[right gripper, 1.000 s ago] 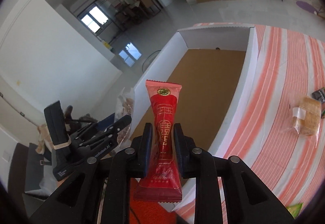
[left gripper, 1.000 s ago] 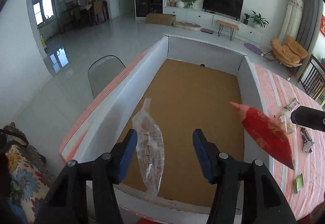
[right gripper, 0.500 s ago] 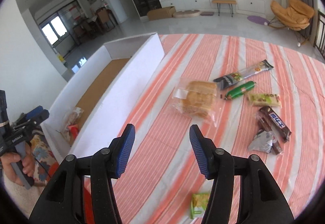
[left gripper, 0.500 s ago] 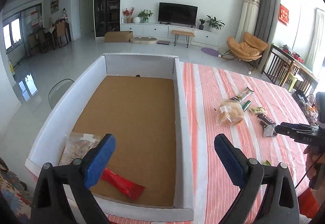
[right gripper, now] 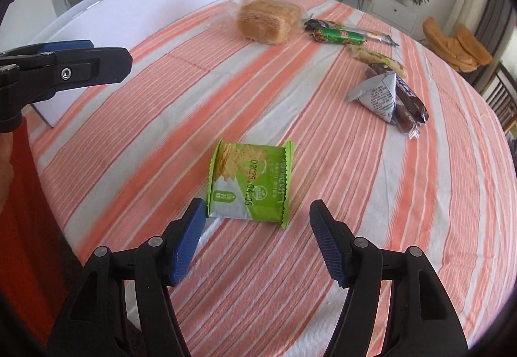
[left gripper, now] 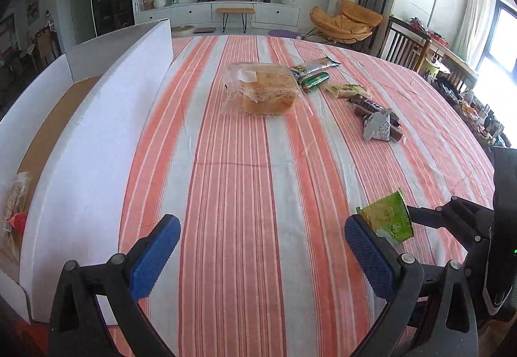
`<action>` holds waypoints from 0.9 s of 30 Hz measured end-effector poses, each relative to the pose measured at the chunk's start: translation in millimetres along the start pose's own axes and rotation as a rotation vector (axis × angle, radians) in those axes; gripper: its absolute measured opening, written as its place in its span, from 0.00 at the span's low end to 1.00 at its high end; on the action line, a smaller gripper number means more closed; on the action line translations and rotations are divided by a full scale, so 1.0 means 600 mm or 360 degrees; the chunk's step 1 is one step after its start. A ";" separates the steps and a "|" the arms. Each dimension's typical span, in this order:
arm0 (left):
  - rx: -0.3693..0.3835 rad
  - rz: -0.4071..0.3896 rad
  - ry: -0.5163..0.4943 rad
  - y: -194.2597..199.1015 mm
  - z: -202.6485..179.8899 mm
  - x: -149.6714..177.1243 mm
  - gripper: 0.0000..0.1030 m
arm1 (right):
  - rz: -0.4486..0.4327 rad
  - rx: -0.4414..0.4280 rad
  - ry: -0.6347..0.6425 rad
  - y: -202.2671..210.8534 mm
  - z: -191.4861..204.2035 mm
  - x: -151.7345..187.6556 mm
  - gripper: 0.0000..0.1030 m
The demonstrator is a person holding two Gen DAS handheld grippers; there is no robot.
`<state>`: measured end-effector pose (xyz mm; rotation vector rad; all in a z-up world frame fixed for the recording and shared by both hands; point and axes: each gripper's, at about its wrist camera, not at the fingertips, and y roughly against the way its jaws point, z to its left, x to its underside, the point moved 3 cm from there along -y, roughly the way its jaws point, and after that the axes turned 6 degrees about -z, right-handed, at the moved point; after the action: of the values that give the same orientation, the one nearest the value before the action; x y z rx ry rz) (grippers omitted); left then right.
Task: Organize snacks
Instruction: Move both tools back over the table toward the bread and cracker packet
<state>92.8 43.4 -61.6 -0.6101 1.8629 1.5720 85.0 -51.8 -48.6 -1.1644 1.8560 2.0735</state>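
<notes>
Right gripper [right gripper: 257,237] wide open, nothing held, hovering low over the striped cloth [right gripper: 323,182] with the green cracker pack [right gripper: 250,182] lying flat just ahead, toward 12 o'clock, between the lines of the two blue pads [right gripper: 189,242] but not touched by either as far as can be told. Left gripper [left gripper: 261,255] also spread wide and empty, sitting over bare cloth [left gripper: 252,195]; same cracker pack [left gripper: 387,221] peeking out just past its right finger at about 2 o'clock. Bagged bread [left gripper: 263,91] further up the table at 12 o'clock from the left wrist, lying flat. Right of it, roughly 1 o'clock, a loose cluster: green tube snack [left gripper: 315,81], a long dark-and-silver wrapper [left gripper: 315,67] touching it, a pale green packet [left gripper: 347,90], a dark brown bar [left gripper: 371,106] and a silver triangular pack [left gripper: 379,127] resting on the bar. White box [left gripper: 106,117] running along the left edge of the table at 9 to 11 o'clock, brown floor inside. Down in its near corner, at 9 o'clock, a clear snack bag [left gripper: 14,195] and a bit of a red wrapper [left gripper: 17,222], both inside the box. From the right wrist, left gripper's finger visible at 10 o'clock in front of the box wall [right gripper: 145,1].
</notes>
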 end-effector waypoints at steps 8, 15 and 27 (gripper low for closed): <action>-0.0021 0.0079 -0.0051 -0.048 -0.010 0.032 0.98 | -0.0073 0.0274 -0.0455 0.000 -0.155 0.000 0.70; -0.0057 0.0152 -0.0082 -0.094 -0.011 0.031 0.98 | -0.0199 0.0303 -0.0528 0.056 -0.209 0.044 0.70; -0.0081 0.0157 -0.0131 -0.103 -0.012 0.029 1.00 | -0.0137 0.0348 -0.0520 0.019 -0.230 0.060 0.77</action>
<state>122.1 25.7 -116.3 -0.4751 1.8213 1.6869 116.0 -191.1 -54.6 -0.7850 1.7849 1.8286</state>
